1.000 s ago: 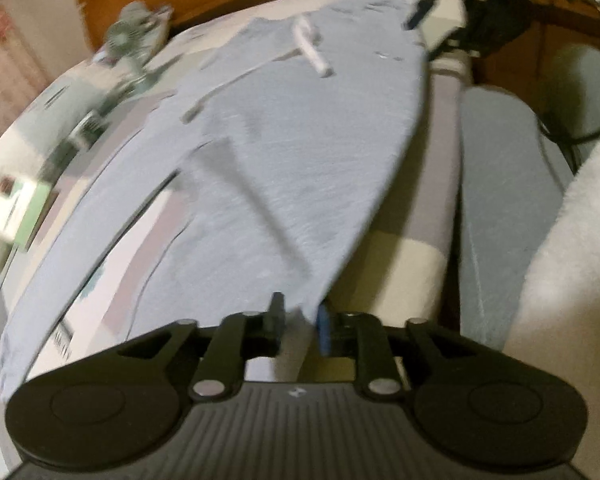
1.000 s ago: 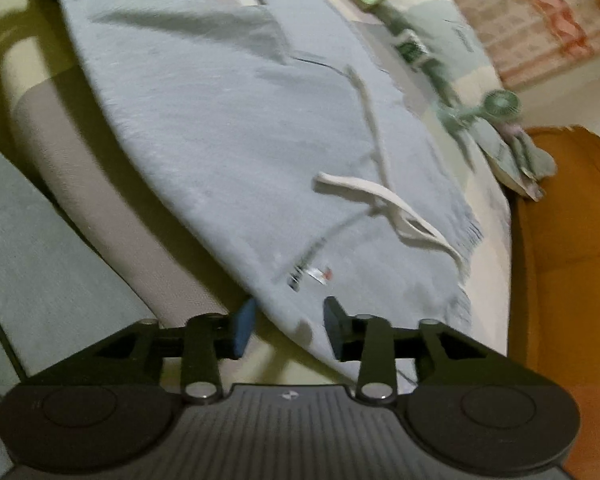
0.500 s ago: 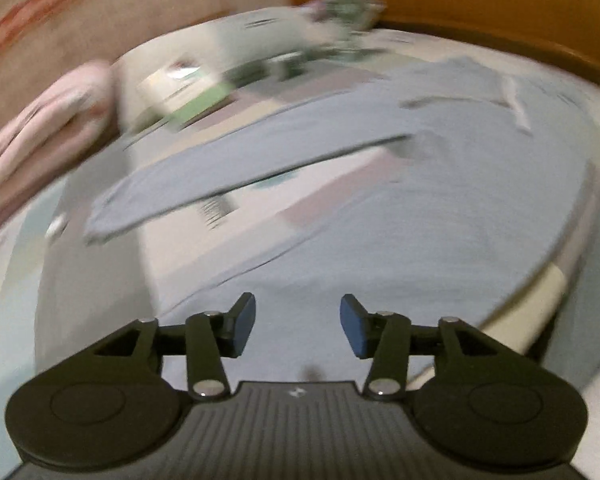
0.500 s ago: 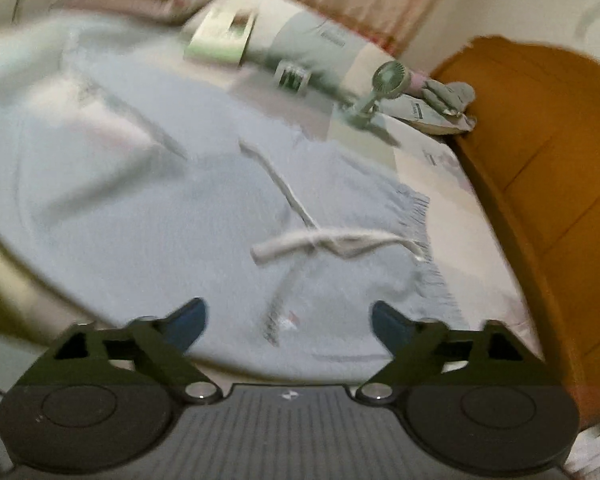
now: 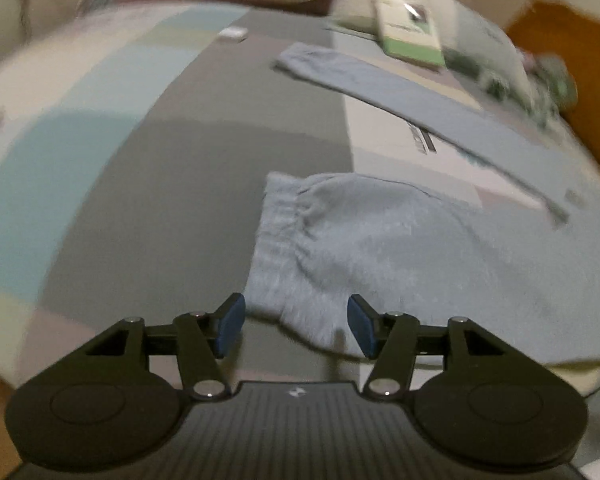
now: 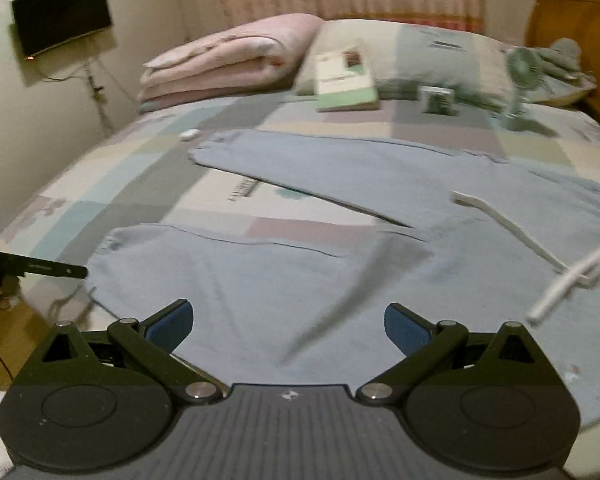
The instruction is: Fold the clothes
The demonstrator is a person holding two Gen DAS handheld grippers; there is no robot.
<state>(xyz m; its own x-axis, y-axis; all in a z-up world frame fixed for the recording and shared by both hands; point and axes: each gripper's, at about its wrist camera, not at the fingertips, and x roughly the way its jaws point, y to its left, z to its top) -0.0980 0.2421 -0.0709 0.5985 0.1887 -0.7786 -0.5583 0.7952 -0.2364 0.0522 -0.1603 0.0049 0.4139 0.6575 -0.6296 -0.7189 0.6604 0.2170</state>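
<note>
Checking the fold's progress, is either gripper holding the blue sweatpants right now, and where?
No. The left gripper, opening, frames the sweatpants cuff ungripped; the right gripper is open above them.

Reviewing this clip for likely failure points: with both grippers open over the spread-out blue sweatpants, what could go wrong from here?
1. The left gripper, its jaws opening, sits over the near leg cuff; its gathered elastic may let a pinch catch only one layer.
2. The loose white drawstring lies across the sweatpants and could get trapped in a fold.
3. The book and small fan lie near the far leg and could be dragged.
</note>
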